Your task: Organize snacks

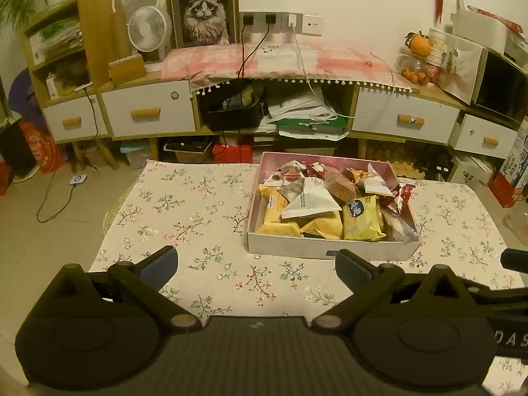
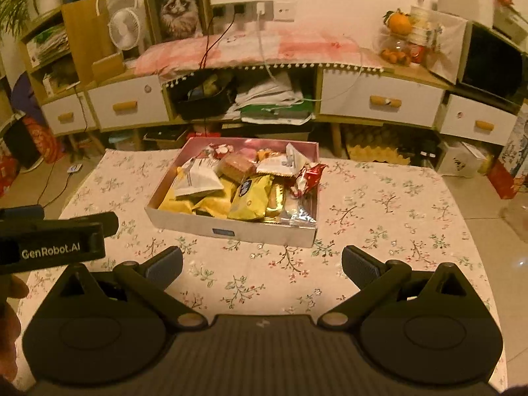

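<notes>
A shallow white box (image 1: 297, 247) with a pink inside stands on the floral tablecloth, full of snack packets: yellow bags (image 1: 361, 219), a white triangular packet (image 1: 312, 199), a red wrapper (image 1: 401, 198). The box shows in the right wrist view (image 2: 257, 231) too, with its yellow bags (image 2: 250, 198) and red wrapper (image 2: 308, 176). My left gripper (image 1: 257, 265) is open and empty, just short of the box's near wall. My right gripper (image 2: 262, 264) is open and empty, also just short of the box. The left gripper's body (image 2: 56, 234) shows at the left of the right wrist view.
The table (image 1: 198, 204) with the floral cloth carries only the box. Behind it runs a low cabinet (image 1: 148, 112) with white drawers, fans, a cat picture (image 1: 204, 13) and fruit (image 1: 419, 44). Cables and boxes lie on the floor around the table.
</notes>
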{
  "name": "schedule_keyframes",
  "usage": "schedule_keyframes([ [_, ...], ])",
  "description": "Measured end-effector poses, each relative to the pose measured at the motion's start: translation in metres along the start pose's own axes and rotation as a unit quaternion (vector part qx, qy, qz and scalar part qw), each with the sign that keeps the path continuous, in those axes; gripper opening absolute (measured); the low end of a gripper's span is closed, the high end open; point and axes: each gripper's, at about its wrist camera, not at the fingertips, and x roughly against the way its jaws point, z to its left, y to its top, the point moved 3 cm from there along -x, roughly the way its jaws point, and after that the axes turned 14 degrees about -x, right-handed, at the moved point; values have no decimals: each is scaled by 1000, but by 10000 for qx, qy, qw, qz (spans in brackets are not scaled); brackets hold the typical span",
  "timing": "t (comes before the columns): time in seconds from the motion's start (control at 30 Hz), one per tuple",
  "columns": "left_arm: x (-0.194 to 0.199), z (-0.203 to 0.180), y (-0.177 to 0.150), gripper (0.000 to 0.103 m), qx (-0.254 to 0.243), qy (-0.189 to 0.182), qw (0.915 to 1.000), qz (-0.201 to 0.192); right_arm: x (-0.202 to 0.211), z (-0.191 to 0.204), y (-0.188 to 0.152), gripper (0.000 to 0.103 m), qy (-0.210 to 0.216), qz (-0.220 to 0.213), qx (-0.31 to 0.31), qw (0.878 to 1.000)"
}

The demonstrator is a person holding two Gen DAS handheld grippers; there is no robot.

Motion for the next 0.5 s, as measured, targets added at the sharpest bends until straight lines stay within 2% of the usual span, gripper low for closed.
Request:
schedule_keyframes([
  [0.5,-3,-5,1,103,-1,-67,10000,38,-2,-3,-3,103,-185,2,-33,9998],
])
